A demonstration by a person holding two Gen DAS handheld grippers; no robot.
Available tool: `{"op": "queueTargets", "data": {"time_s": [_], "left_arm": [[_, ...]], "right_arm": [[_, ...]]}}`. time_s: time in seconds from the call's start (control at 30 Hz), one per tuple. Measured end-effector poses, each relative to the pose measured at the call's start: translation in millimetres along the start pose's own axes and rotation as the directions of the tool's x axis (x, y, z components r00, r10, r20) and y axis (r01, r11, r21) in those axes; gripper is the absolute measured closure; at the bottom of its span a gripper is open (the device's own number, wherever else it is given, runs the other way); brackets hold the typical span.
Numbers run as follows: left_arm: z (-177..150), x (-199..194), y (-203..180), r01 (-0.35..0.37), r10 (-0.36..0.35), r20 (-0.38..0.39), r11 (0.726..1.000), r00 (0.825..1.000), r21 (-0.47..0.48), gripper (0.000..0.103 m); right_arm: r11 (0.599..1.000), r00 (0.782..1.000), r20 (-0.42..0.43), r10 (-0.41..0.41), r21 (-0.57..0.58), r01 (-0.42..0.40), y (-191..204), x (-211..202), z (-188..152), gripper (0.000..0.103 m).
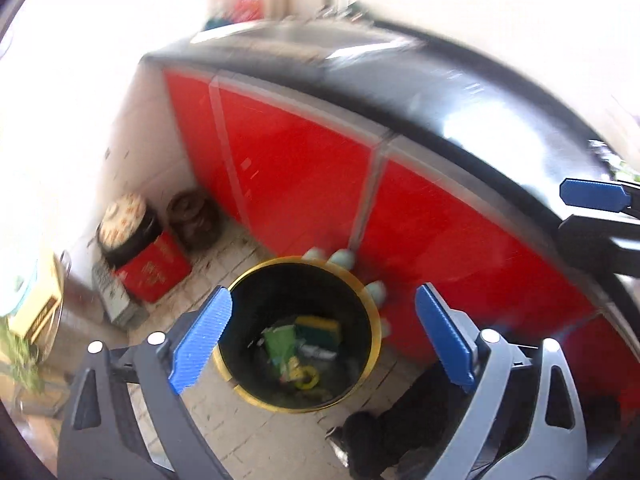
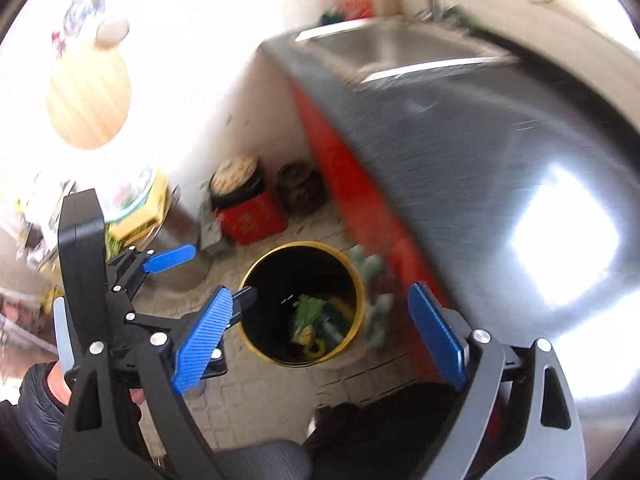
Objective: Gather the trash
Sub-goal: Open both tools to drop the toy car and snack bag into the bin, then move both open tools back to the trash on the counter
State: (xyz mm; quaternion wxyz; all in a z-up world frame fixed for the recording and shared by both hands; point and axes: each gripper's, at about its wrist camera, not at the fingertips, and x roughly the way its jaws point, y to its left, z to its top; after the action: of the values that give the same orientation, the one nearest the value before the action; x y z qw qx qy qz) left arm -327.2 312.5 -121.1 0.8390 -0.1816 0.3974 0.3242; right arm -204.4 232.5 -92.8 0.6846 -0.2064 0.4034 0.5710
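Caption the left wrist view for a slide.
Open left gripper above the gold-rimmed bin holding trash, beside red cabinets.

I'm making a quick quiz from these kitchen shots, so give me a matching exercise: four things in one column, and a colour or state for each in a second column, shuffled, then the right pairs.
Things:
1. trash bin
2. cabinet doors
3. left gripper
4. sink

Colour or state:
A. red and glossy
B. jaws wide open, nothing between them
C. black inside with a yellow rim, scraps at the bottom
D. bare metal, set into the counter

Pairs: 1-C, 2-A, 3-B, 4-D
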Motion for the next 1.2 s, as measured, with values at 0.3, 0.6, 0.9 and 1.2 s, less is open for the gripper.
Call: {"op": "queueTargets", "data": {"time_s": [0.3, 0.6, 0.9, 1.2], "left_arm": [[39, -49, -157, 0.228, -0.261, 0.087, 0.934, 0.962, 0.277, 0.010], [28, -82, -329, 0.417, -0.491, 0.007, 0.748, 0.871, 0.517, 0.008], [28, -64, -404, 0.437, -0.511, -0.065, 0.656, 0.857, 0.615, 0.008], [71, 7, -476, 0.406, -0.469, -0.145, 0.521, 0.871, 0.751, 0.008]], "right_arm": [[0.900, 0.914, 0.140, -0.381, 0.281, 0.332, -114, -171, -74, 0.013], [0.640, 0.747, 0.056, -0.663, 0.561, 0.526, -213, -295, -194, 0.011], [0.551, 0.722, -0.003, -0.692, 0.643, 0.531, -258, -317, -239, 0.011], [0.555, 0.763, -0.068, -0.642, 0.646, 0.524, -327, -288, -228, 0.011]]}}
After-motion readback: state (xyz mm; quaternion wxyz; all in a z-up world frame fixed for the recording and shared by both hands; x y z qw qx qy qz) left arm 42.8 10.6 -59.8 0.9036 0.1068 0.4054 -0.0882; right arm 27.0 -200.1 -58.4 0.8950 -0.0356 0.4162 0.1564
